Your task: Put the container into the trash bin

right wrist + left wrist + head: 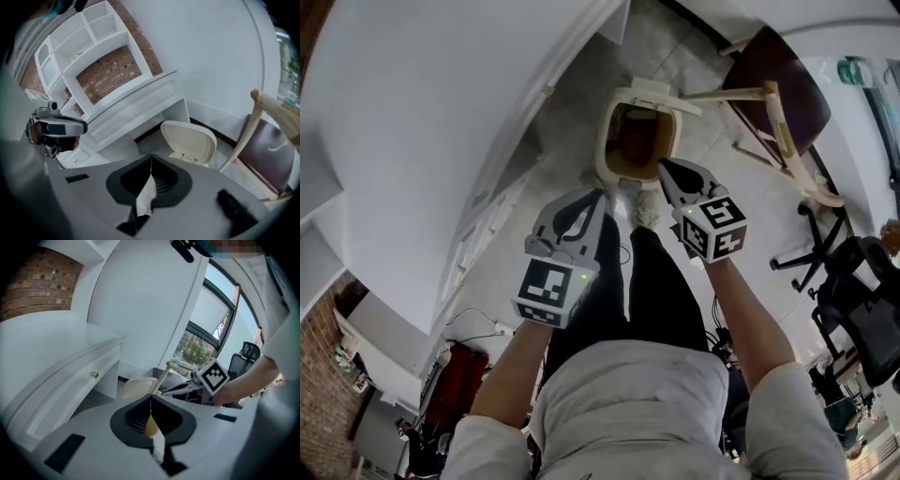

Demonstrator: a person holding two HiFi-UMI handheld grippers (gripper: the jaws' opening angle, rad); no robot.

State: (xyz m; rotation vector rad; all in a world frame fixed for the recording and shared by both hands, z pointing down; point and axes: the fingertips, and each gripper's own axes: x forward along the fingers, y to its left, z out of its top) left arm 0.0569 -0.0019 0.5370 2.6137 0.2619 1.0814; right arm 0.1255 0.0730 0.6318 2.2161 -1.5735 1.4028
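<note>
The cream trash bin (604, 142) stands on the floor ahead of my feet with its lid open and a brownish inside; I cannot make out a container in it or anywhere else. My right gripper (664, 165) is shut and empty, its tip over the bin's near rim. My left gripper (596, 195) is shut and empty too, a little short of the bin on its left. In the left gripper view the jaws (151, 398) meet, with the bin's lid (138, 387) beyond. The right gripper view shows shut jaws (151, 157) below the raised lid (190, 140).
A wooden chair with a dark seat (778, 84) stands right of the bin. A black office chair (853, 291) is further right. A white cabinet with drawers (487, 225) runs along the left. My shoes (642, 211) are just before the bin.
</note>
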